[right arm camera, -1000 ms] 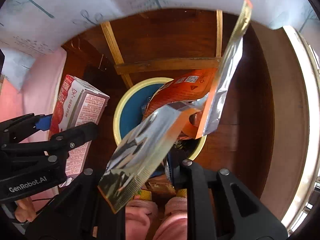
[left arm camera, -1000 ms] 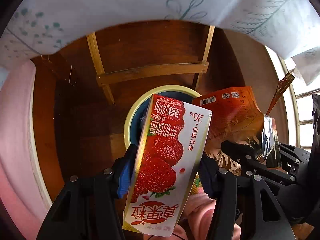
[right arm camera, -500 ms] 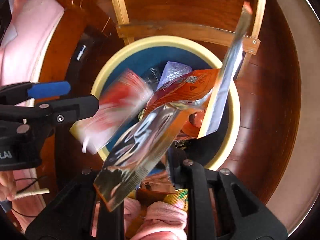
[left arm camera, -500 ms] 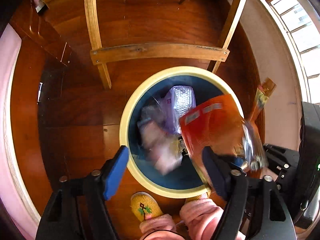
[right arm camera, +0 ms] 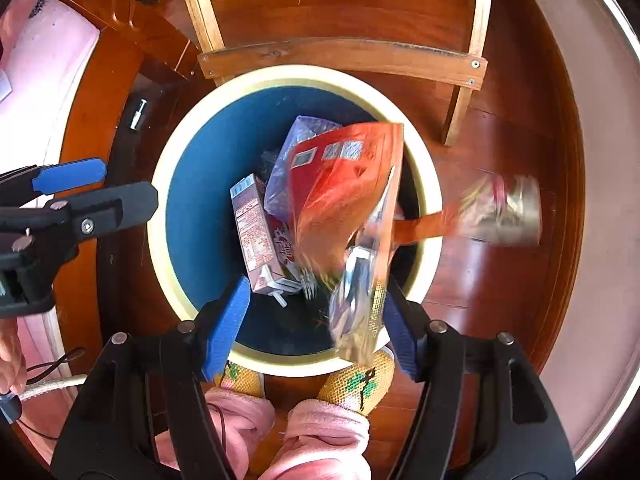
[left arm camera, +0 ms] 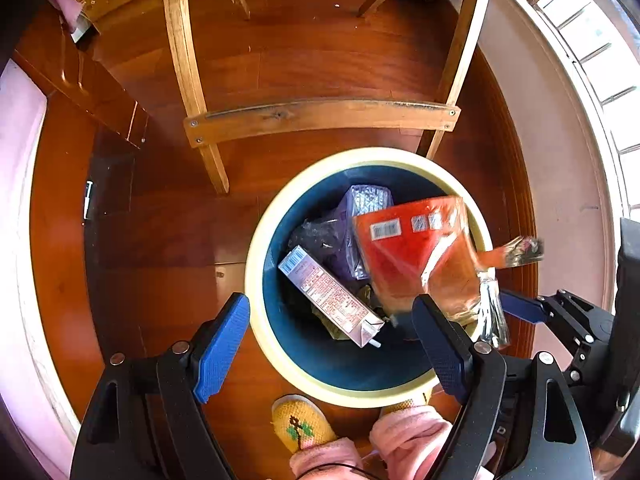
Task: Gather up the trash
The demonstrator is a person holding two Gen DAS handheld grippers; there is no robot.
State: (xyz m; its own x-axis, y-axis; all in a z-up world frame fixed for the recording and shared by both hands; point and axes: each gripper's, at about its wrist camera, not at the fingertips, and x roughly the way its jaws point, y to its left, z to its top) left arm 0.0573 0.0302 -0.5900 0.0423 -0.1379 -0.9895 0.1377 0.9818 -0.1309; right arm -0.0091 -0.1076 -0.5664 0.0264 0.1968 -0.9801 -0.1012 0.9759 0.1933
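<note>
Pointing down over the bin (left arm camera: 256,280), both grippers' jaws have just opened, releasing the wrapper (right arm camera: 340,200).

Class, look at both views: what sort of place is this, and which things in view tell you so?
Probably a room in a home: polished wooden floor, a wooden chair's legs and crossbar above a small waste bin, and knitted slippers on the person's feet.

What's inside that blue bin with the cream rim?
In the bin lie a milk carton with its straw and a purple foil bag. An orange snack bag, blurred, is over the opening. Whatever lies beneath these is covered.
</note>
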